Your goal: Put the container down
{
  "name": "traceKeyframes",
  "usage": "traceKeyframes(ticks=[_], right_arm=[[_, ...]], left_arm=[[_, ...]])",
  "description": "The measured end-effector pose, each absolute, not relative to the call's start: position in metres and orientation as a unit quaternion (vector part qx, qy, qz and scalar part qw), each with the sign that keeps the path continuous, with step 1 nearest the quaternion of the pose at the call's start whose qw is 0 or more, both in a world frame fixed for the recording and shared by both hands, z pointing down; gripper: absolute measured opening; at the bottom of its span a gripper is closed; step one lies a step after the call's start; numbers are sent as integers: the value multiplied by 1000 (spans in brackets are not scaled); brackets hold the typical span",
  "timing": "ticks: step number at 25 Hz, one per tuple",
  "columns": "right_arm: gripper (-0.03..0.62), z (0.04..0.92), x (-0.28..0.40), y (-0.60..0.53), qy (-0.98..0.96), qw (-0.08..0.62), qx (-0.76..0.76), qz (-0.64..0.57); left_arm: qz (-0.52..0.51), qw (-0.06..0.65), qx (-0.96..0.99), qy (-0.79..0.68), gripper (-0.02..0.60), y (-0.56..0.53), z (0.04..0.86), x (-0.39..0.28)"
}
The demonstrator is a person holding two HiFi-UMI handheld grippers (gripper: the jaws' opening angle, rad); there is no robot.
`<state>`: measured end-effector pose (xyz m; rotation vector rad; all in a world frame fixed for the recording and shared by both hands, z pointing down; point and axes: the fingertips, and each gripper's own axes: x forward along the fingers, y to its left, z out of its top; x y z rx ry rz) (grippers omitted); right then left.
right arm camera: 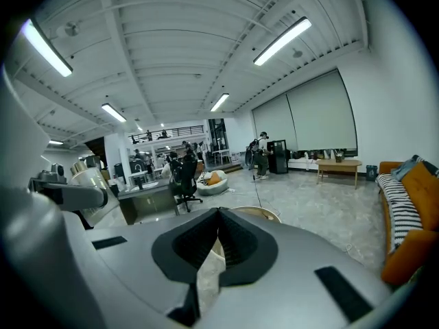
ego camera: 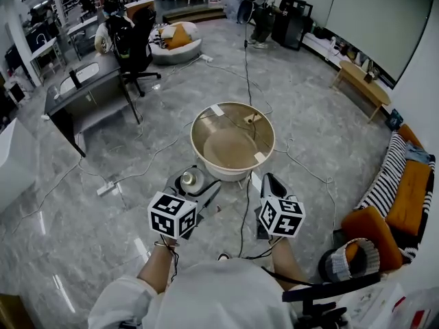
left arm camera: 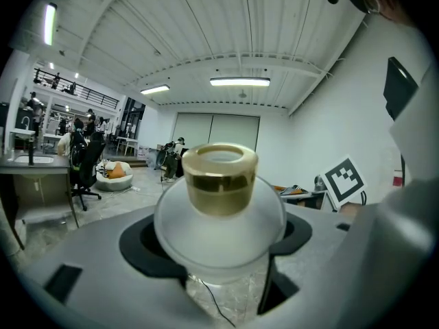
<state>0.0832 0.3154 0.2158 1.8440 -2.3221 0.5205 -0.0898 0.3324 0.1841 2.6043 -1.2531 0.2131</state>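
Observation:
A frosted container with a gold cap (left arm camera: 219, 177) stands upright between the jaws of my left gripper (left arm camera: 219, 242), which is shut on its wide body. In the head view the container (ego camera: 188, 180) shows just ahead of the left gripper (ego camera: 191, 185), above the floor and near the front left rim of a round beige basin (ego camera: 232, 112). My right gripper (ego camera: 271, 181) hangs by the basin's front right rim. Its jaws meet with nothing between them in the right gripper view (right arm camera: 218, 218), where the basin's rim (right arm camera: 264, 214) peeks just beyond.
Black cables (ego camera: 245, 204) run over the grey marble floor, with a power strip (ego camera: 106, 187) at the left. A dark desk (ego camera: 82, 91) and office chair (ego camera: 134, 43) stand back left. An orange sofa (ego camera: 405, 190) lines the right wall. A person (ego camera: 264, 16) stands far back.

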Motion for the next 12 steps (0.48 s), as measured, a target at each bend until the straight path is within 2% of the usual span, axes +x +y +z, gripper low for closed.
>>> traceKeyframes(ticks=[12], right_arm=[[23,222,126,241,-772,65,606,181]], left_arm=[[71,124,886,-441,337,258,185,-55]])
